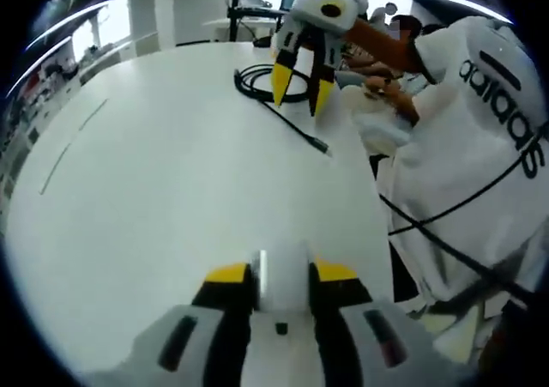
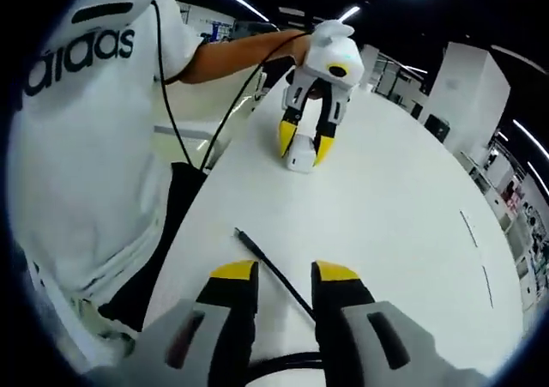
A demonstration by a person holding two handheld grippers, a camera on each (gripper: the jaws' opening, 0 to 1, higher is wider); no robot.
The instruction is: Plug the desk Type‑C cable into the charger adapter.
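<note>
In the left gripper view, our left gripper (image 1: 282,277) clamps a smooth white blocky charger adapter (image 1: 283,286) between yellow-tipped jaws at the bottom centre, its lower part cut off. On the matte white table (image 1: 154,190), a thin black cable (image 1: 283,112) coils at upper centre, its plug end (image 1: 321,145) trailing toward the right edge. The right gripper (image 1: 298,95) hovers over the coil, jaws parted. In the right gripper view, our right gripper (image 2: 284,275) stands narrowly open with the cable (image 2: 273,271) running between its jaws; the coil is cut off below. The left gripper (image 2: 304,149) holds the adapter (image 2: 301,157) at upper centre.
</note>
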